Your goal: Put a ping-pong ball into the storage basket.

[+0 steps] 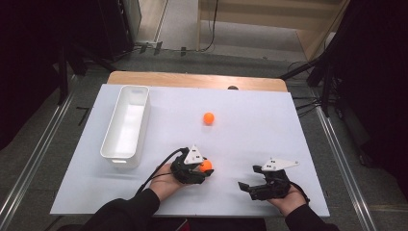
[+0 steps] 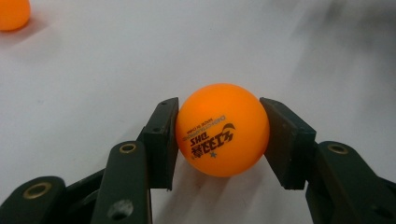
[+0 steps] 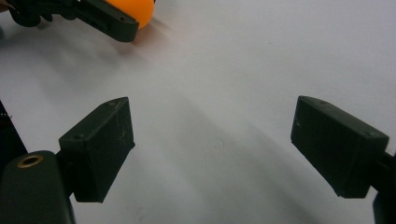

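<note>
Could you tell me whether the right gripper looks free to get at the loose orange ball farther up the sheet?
Probably yes: the right gripper is open and empty, and only bare white sheet lies between it and that ball.

We held our left gripper (image 1: 206, 167) clamped at the front edge; our right gripper (image 1: 246, 183) gaped wide, low.

White board (image 1: 269, 125) laid over a wooden table (image 1: 192, 79).
Along the left side, a long white bin (image 1: 126, 126), open and lengthwise. Near the middle, one orange ball (image 1: 208, 118) alone on the surface. Nearer the front edge, a second orange ball (image 1: 206, 165), printed with dark lettering, resting on the board.
</note>
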Available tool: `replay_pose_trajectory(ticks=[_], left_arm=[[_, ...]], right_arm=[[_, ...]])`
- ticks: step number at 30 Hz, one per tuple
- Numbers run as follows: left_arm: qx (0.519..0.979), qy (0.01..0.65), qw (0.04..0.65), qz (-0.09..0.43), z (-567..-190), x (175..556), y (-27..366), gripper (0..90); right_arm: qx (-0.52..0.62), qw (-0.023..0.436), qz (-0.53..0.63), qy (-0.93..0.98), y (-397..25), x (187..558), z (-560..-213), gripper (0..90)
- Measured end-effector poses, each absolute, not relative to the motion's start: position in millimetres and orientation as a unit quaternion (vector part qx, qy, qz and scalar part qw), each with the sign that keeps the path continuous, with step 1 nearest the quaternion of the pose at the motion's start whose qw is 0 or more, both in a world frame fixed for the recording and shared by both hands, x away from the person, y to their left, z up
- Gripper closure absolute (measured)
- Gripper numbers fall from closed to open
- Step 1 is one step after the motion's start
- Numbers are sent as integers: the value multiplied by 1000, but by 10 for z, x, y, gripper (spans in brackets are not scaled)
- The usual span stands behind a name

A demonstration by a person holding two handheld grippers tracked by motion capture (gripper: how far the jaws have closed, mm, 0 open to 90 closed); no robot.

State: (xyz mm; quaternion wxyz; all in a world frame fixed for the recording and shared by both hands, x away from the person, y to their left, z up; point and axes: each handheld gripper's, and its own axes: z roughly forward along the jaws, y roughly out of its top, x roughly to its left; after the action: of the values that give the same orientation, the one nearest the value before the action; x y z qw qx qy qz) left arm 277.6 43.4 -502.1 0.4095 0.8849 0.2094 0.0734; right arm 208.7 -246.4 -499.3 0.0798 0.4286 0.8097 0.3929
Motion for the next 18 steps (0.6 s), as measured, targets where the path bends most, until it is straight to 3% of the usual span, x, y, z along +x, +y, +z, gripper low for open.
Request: replay_pose_trajectory(ticks=[18], left_arm=[[860, 219, 456, 72, -4813, 2784, 570, 503]], right_arm=[[429, 78, 394, 809, -2455, 2082, -4984, 116]])
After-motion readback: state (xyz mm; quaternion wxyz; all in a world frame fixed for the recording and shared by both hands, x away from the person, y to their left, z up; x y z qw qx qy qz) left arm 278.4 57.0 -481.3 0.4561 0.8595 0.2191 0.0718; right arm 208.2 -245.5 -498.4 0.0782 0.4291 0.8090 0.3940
